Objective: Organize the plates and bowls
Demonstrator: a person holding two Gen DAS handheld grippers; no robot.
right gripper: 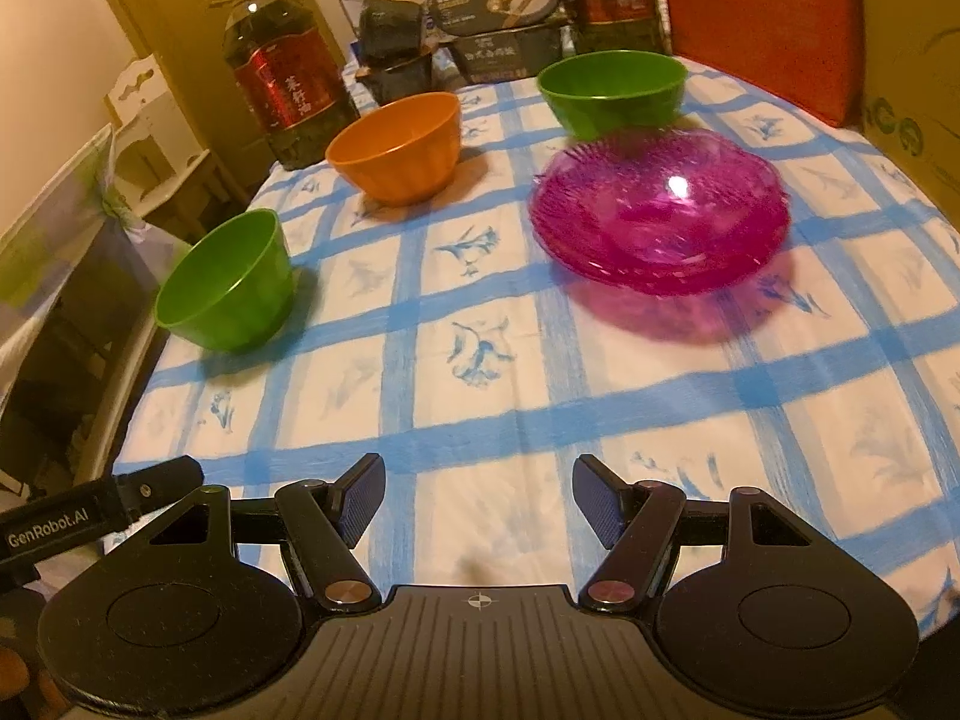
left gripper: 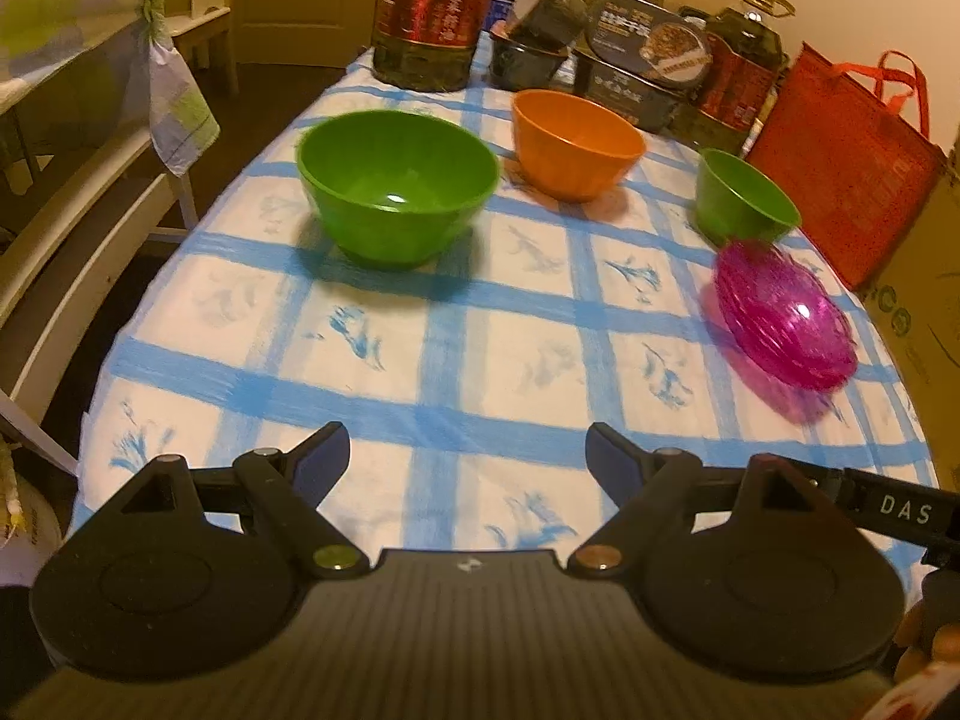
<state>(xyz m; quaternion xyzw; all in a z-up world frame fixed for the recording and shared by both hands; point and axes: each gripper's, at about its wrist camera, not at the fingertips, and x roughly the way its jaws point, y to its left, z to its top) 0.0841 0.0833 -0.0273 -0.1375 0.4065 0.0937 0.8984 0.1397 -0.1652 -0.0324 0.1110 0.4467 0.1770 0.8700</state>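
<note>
On the bench (right gripper: 480, 396) stand three bowls, well apart: one at the left edge (right gripper: 231, 282), one behind it toward the middle (right gripper: 399, 147), one far right (right gripper: 612, 90). Stacked plates (right gripper: 660, 210) lie just before that last bowl. Bottles (right gripper: 282, 72) and boxes (right gripper: 498, 12) line the back.

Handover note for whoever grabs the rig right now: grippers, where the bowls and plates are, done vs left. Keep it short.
Left gripper: open, empty, over the near cloth.
Right gripper: open, empty, same.
On the checked tablecloth: green bowl near the left edge, orange bowl mid-back, second green bowl back right, each standing alone.
Pink plates: already in one stack, right side.
Done: plates look stacked.
Left: the three bowls are not nested yet, probably the next job.
</note>
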